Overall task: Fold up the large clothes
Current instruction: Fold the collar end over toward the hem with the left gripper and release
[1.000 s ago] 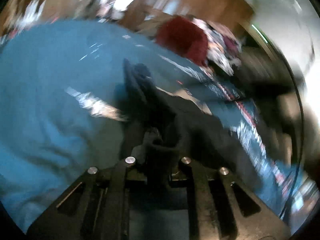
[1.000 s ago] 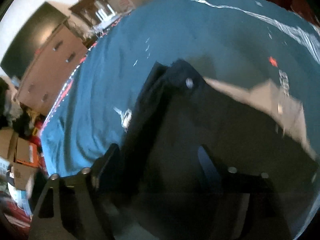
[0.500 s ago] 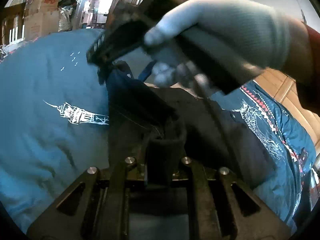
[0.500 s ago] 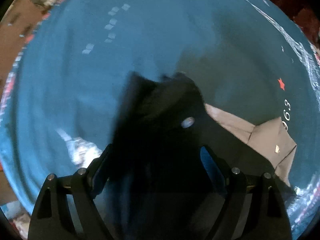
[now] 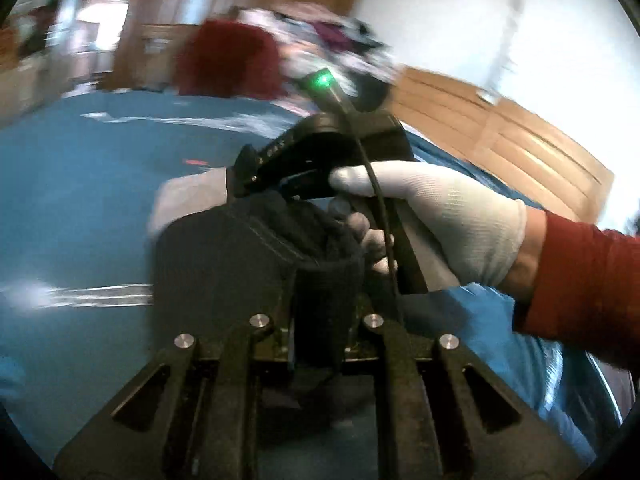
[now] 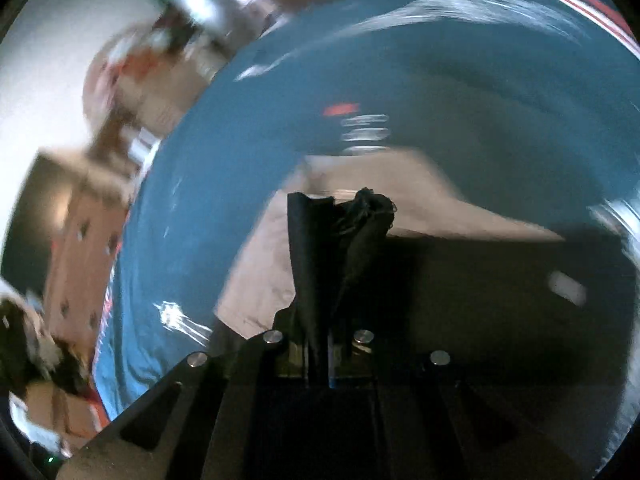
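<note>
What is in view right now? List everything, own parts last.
dark garment: one, black or navy, over the bedspread, pinched at two places
tan cloth: one, beige, under the dark garment
bedspread: one, teal with white print, under everything
clothes pile: one heap, red and mixed, far edge, blurred
wooden cabinets: brown, along the wall
left gripper: black, shut on dark garment
right gripper: black, shut on dark garment
gloved hand: one, white glove, red sleeve, holding the right gripper
</note>
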`<action>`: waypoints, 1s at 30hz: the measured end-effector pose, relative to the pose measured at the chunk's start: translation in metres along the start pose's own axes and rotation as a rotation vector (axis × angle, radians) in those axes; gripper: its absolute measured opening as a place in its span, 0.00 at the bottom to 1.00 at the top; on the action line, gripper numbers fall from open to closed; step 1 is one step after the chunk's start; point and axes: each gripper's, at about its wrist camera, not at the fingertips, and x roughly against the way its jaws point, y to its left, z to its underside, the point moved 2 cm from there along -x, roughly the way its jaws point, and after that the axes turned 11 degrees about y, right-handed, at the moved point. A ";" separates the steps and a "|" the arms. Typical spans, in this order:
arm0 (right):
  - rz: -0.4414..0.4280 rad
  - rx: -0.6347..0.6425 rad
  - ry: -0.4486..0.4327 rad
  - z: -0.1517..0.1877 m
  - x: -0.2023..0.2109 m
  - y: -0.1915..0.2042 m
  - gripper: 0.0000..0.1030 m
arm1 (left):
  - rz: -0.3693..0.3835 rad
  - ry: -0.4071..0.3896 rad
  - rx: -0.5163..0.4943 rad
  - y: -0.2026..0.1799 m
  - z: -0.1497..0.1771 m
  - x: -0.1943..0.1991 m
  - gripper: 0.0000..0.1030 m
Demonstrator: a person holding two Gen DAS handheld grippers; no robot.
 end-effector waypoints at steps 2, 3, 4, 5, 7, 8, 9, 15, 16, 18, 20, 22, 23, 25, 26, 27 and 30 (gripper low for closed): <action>-0.021 -0.051 -0.028 0.018 0.024 -0.043 0.06 | 0.044 0.059 -0.056 -0.033 -0.002 -0.029 0.12; -0.030 -0.071 -0.040 0.027 0.034 -0.064 0.06 | 0.059 0.089 -0.080 -0.049 -0.003 -0.044 0.12; -0.031 -0.082 -0.047 0.033 0.040 -0.078 0.06 | 0.067 0.110 -0.097 -0.060 -0.004 -0.054 0.12; -0.031 -0.090 -0.046 0.037 0.045 -0.095 0.06 | 0.074 0.128 -0.110 -0.070 -0.005 -0.064 0.13; -0.022 -0.094 -0.027 0.042 0.048 -0.122 0.06 | 0.091 0.158 -0.117 -0.086 -0.010 -0.085 0.13; -0.019 -0.094 -0.016 0.042 0.047 -0.133 0.06 | 0.095 0.167 -0.115 -0.089 -0.012 -0.091 0.13; -0.022 -0.093 -0.008 0.037 0.053 -0.150 0.06 | 0.096 0.177 -0.114 -0.092 -0.014 -0.097 0.13; -0.088 -0.041 -0.040 0.011 0.054 -0.174 0.06 | 0.049 0.175 -0.119 -0.105 -0.030 -0.117 0.13; -0.090 -0.034 -0.045 0.006 0.054 -0.178 0.06 | 0.047 0.178 -0.112 -0.106 -0.034 -0.123 0.13; -0.104 -0.050 -0.065 -0.002 0.053 -0.188 0.06 | 0.050 0.198 -0.111 -0.106 -0.033 -0.138 0.13; -0.136 -0.076 -0.098 0.003 0.060 -0.200 0.06 | 0.052 0.221 -0.130 -0.111 -0.031 -0.150 0.14; -0.133 -0.103 -0.073 0.008 0.048 -0.218 0.07 | 0.037 0.253 -0.161 -0.116 -0.023 -0.168 0.16; -0.123 -0.119 -0.027 0.008 0.032 -0.227 0.07 | 0.026 0.283 -0.162 -0.113 -0.017 -0.179 0.17; -0.163 -0.136 -0.019 0.008 0.018 -0.238 0.02 | 0.020 0.311 -0.138 -0.105 -0.011 -0.192 0.18; -0.191 -0.148 -0.025 0.008 0.019 -0.243 0.02 | 0.023 0.310 -0.133 -0.105 -0.014 -0.187 0.19; -0.214 -0.156 -0.034 0.010 0.021 -0.246 0.03 | 0.020 0.316 -0.136 -0.106 -0.015 -0.183 0.19; -0.246 -0.191 -0.018 0.020 0.030 -0.251 0.14 | 0.026 0.308 -0.146 -0.104 -0.016 -0.144 0.20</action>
